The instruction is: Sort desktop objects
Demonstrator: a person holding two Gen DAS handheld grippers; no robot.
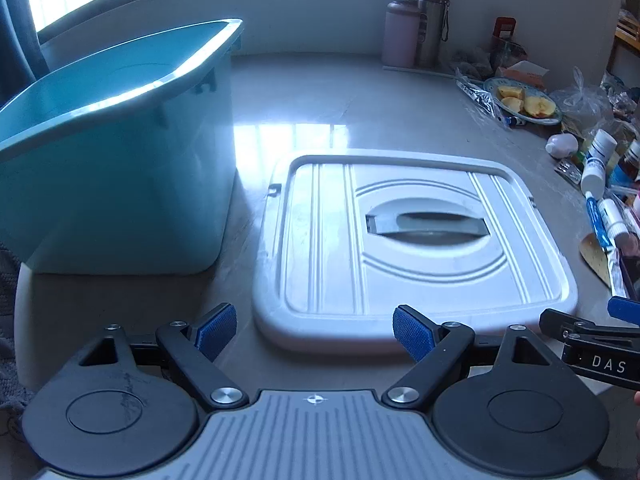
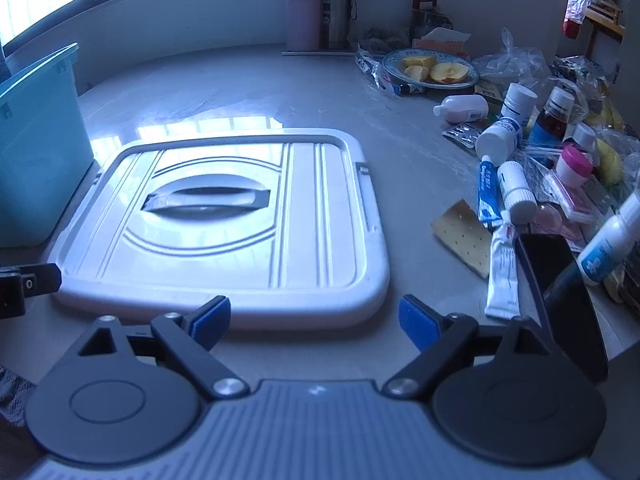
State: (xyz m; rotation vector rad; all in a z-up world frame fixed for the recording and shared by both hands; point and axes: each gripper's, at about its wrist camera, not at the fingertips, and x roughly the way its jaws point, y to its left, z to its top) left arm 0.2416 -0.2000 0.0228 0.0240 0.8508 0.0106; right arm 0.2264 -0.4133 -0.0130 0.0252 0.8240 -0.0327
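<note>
A teal storage bin [image 1: 120,152] stands open at the left; its edge shows in the right wrist view [image 2: 36,152]. Its white lid [image 1: 400,240] lies flat on the counter, also in the right wrist view [image 2: 224,224]. A heap of small items lies at the right: white pill bottles [image 2: 504,136], a blue-and-white tube [image 2: 488,192], a white tube [image 2: 502,276], a tan plaster patch [image 2: 464,236], a pink-capped jar [image 2: 574,166]. My left gripper [image 1: 316,334] is open and empty in front of the lid. My right gripper [image 2: 316,326] is open and empty, near the lid's front right corner.
A plate of cut fruit [image 2: 432,70] sits at the back right. A pink bottle [image 2: 302,16] and a steel flask [image 2: 338,6] stand by the wall. Plastic bags [image 2: 512,60] and a black object [image 2: 560,280] crowd the right edge. The right gripper's body shows in the left wrist view [image 1: 600,344].
</note>
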